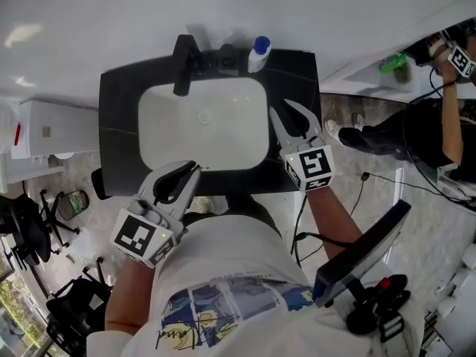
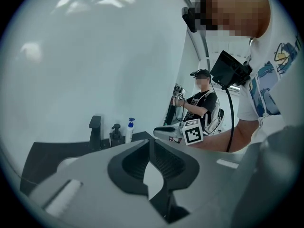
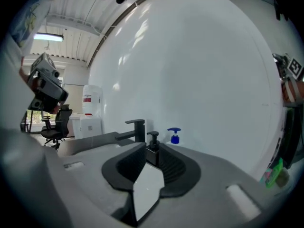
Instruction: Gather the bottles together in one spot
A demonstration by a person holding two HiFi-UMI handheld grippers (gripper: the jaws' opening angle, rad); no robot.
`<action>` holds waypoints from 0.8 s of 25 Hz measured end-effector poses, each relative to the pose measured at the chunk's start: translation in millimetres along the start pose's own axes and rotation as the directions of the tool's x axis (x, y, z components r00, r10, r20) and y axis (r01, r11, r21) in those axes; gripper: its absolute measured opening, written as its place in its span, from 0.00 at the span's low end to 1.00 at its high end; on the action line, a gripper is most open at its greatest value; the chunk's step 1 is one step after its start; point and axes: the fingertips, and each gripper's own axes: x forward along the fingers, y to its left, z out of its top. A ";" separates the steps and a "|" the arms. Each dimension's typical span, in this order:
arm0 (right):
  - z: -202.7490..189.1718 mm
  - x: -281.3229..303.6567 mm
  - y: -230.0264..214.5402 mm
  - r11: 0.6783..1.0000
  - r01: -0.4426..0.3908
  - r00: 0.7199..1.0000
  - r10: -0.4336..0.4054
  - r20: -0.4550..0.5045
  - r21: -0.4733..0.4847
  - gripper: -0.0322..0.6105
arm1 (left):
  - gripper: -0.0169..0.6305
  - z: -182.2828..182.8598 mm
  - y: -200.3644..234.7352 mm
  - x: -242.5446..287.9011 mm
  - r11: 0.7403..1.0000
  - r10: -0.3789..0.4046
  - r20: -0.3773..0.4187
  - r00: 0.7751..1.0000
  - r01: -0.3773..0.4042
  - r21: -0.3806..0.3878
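In the right gripper view we saw only the blue pump and neck of the white bottle (image 3: 174, 136); the right gripper (image 3: 152, 148) hid its body, and also the base of the black dispenser (image 3: 153, 140). From the head view that dispenser merged with the dark counter (image 1: 119, 103), so we couldn't make out its outline. The left gripper (image 2: 151, 144) covered most of the sink (image 2: 66, 163) in its own view. A green bottle (image 1: 394, 64) was too small and blurred to read. The frame's right edge cut off a second person (image 1: 446, 117). A greenish thing (image 1: 73, 202) on the floor was too small to tell.
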 end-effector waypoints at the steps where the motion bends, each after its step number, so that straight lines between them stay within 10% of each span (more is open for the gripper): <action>1: 0.4 -5.9 9.1 1.000 -0.008 1.000 0.008 -0.011 -0.004 0.16 | 0.08 -0.8 -0.6 -4.5 1.000 -0.005 0.004 1.000 0.005 0.000; 20: 36.0 -71.3 157.2 0.998 -0.046 0.997 0.044 -0.070 -0.032 0.05 | 0.03 -43.2 21.0 -107.9 0.999 -0.024 0.046 0.999 0.026 -0.031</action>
